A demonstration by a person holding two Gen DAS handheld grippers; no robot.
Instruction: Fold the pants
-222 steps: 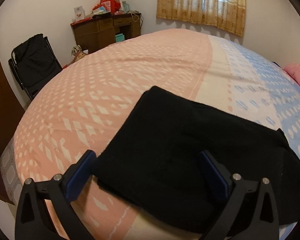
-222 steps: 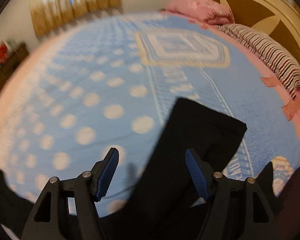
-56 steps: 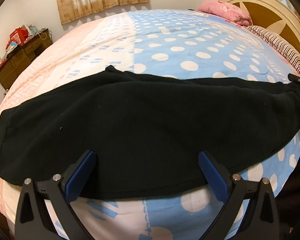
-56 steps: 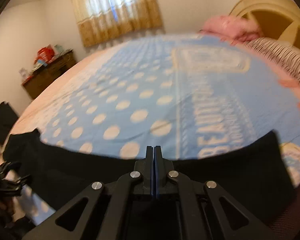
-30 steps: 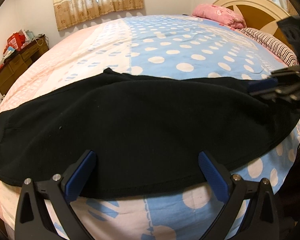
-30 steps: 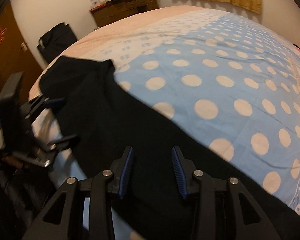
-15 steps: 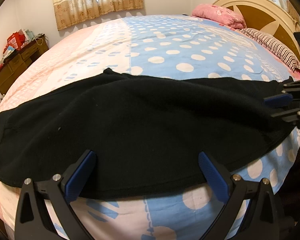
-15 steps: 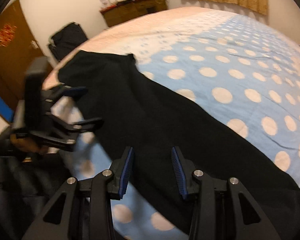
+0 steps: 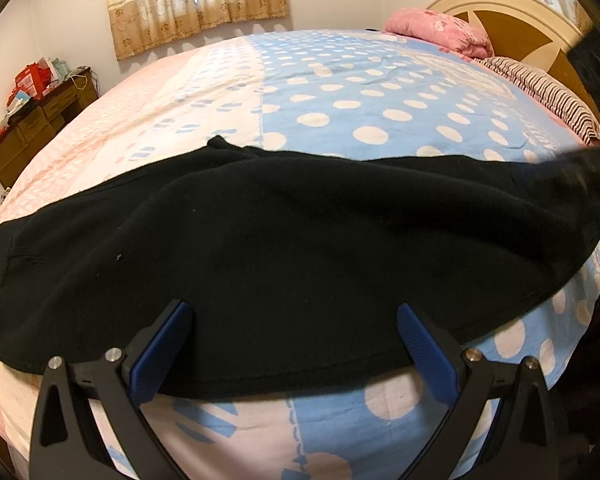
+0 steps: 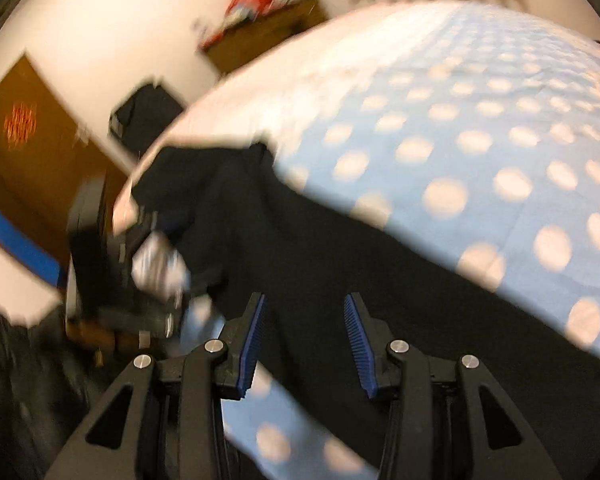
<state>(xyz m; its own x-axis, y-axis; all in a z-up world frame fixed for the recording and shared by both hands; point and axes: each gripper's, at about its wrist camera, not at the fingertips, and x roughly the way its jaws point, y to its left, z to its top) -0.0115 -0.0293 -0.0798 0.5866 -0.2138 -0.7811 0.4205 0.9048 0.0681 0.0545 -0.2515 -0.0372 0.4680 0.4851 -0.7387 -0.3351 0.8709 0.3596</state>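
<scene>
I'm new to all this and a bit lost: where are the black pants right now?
The black pants lie stretched across the near edge of the polka-dot bedspread, just ahead of the open left hand-held gripper in its view.

Showing a bedroom: white walls, patterned curtains glowing at the upper middle, a cluttered wooden desk at far left, a curved headboard upper right (pink pillow beside it).

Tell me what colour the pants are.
Plain black pants, clearest in the left wrist view.
</scene>
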